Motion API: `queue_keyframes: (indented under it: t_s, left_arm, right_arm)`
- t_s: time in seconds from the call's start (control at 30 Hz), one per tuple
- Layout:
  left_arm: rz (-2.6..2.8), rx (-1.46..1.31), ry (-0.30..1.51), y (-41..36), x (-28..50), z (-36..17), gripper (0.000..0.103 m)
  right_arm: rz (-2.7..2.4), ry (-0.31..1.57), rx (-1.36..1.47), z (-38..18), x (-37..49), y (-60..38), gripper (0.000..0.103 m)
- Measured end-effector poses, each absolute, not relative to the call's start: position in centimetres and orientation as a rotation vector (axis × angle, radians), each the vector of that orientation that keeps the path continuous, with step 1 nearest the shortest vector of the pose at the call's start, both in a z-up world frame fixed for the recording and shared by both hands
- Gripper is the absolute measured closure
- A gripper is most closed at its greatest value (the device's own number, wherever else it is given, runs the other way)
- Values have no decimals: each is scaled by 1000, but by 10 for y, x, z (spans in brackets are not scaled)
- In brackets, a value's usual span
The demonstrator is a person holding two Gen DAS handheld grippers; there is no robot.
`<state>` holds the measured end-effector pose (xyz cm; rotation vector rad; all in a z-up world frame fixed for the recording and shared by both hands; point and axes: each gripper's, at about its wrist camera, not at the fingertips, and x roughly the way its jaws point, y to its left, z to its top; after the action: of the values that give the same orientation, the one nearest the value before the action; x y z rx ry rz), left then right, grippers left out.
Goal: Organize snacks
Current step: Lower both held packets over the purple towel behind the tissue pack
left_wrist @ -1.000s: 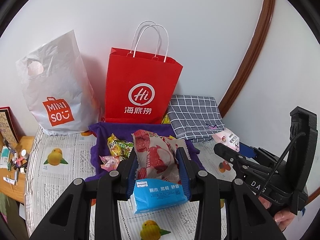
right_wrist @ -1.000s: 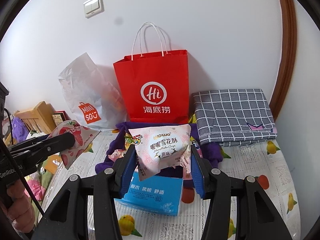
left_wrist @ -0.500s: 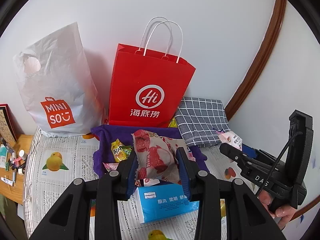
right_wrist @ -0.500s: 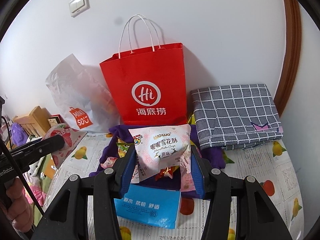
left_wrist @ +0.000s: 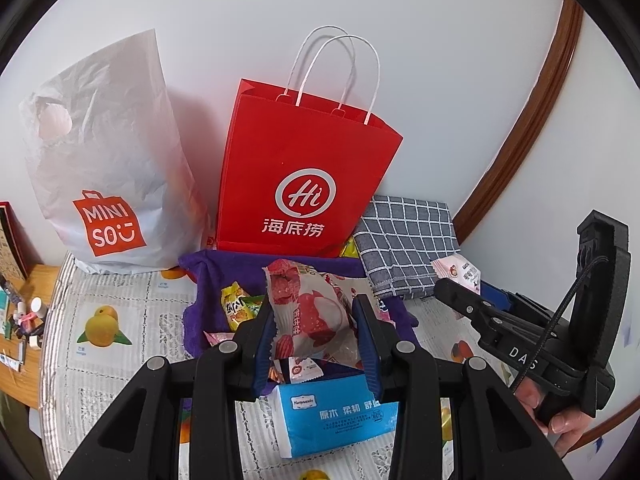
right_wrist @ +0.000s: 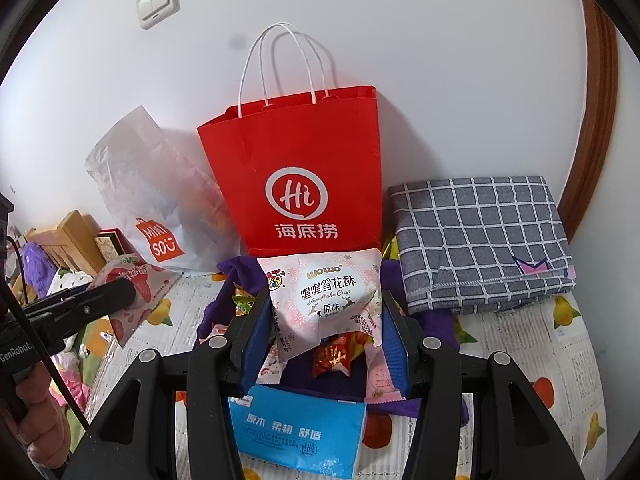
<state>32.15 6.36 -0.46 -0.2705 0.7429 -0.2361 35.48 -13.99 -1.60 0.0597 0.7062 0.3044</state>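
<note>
Snacks are up in both claws: the left gripper (left_wrist: 314,330) is clamped on a strawberry packet (left_wrist: 310,312), the right gripper (right_wrist: 324,320) on a pink snowflake-crisp packet (right_wrist: 324,298), both above the purple cloth (left_wrist: 208,276). Slick wrappers (puffy, too) could slip while heading for the red bag (right_wrist: 296,176).

The paper bag (left_wrist: 308,184) at twelve o'clock is red with a white logo and white handles. At ten o'clock the plastic bag (left_wrist: 108,176) is white with an orange logo. The cloth (right_wrist: 480,240) at two o'clock is grey with a white grid. A purple towel (left_wrist: 208,272) lies on a white tablecloth (left_wrist: 116,344) printed with yellow fruit. The left snack (left_wrist: 312,316) is red and white, the right snack (right_wrist: 324,300) pale pink. The tissue pack (right_wrist: 296,428) at six o'clock is blue with white letters.
</note>
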Motion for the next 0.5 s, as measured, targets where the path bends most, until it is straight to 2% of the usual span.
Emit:
queue_keyframes:
  t_s: [0.5]
  left_arm:
    - [-255,-287,752,63,341,-10,68]
  right_arm:
    - [298,726,9,-28,373,-130,52]
